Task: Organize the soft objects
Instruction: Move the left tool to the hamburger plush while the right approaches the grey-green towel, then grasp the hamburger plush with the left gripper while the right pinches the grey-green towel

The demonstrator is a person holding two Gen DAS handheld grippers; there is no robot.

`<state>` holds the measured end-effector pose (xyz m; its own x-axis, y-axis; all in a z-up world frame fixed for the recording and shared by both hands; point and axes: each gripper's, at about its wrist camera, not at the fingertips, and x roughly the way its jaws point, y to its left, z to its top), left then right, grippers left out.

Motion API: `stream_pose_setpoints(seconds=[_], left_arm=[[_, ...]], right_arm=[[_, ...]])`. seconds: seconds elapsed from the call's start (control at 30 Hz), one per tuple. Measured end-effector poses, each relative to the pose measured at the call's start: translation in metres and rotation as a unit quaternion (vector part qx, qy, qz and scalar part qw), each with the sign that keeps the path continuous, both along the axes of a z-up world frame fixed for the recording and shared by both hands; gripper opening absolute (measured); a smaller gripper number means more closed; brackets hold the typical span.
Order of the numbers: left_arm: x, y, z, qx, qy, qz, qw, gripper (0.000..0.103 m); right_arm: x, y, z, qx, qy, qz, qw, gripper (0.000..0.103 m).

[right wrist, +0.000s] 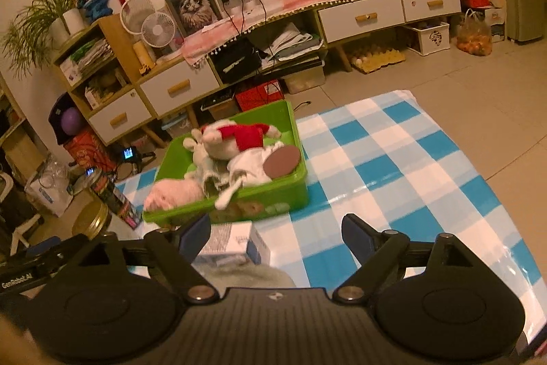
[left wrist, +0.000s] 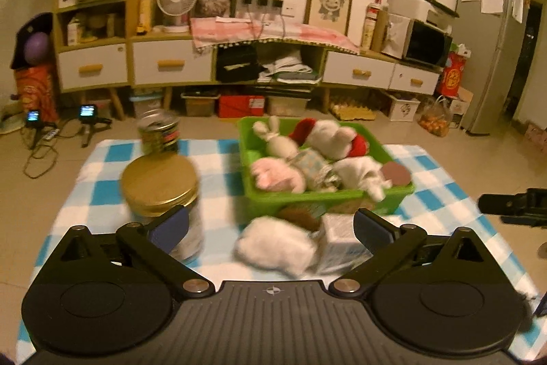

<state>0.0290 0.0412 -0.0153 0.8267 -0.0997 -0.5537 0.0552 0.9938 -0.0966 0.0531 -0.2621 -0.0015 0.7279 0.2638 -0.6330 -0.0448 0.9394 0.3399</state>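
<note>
A: Entry. Left claw [left wrist: 270, 224] spread wide, empty, just above a white plush [left wrist: 277, 245] lying on the checked cloth [left wrist: 102, 190], right in front of the green bin [left wrist: 328, 197]. Right claw [right wrist: 276, 236] likewise spread, holding nothing.

B: Bin contents?

A: Several soft toys already in it; a pink one [left wrist: 277, 177] hangs over the near rim. The white plush looks like the last soft item out.

B: Risks?

A: A small box [left wrist: 342, 242] touches the plush on its right, so a wide grab could pinch both. The gold-lidded jar [left wrist: 160, 190] stands near the left finger [left wrist: 169, 228]; a sideways swing could topple it. Frames are blurred, so the aim may be off.
</note>
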Motion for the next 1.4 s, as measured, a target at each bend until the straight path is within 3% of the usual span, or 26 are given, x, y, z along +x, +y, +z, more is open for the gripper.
stream_pose_setpoints(seconds=[0.23, 0.6, 0.87, 1.13, 1.4], left_arm=[[-0.014, 0.036, -0.021, -0.039, 0.021, 0.039, 0.9983, 0.098], [-0.031, 0.060, -0.044, -0.037, 0.041, 0.075, 0.9956, 0.098], [-0.037, 0.062, -0.050, -0.041, 0.012, 0.093, 0.9947, 0.098], [-0.028, 0.060, -0.068, -0.033, 0.032, 0.103, 0.9936, 0.097], [-0.026, 0.059, -0.076, -0.030, 0.035, 0.103, 0.9936, 0.090]], right_arm=[[-0.016, 0.006, -0.011, -0.018, -0.008, 0.009, 1.000, 0.055], [-0.030, 0.005, -0.044, -0.031, 0.015, -0.025, 0.999, 0.057], [-0.040, 0.016, -0.078, -0.075, 0.051, -0.002, 0.996, 0.057], [-0.041, 0.032, -0.090, -0.104, 0.056, 0.014, 0.993, 0.057], [-0.037, 0.035, -0.100, -0.136, 0.052, -0.006, 0.989, 0.057]])
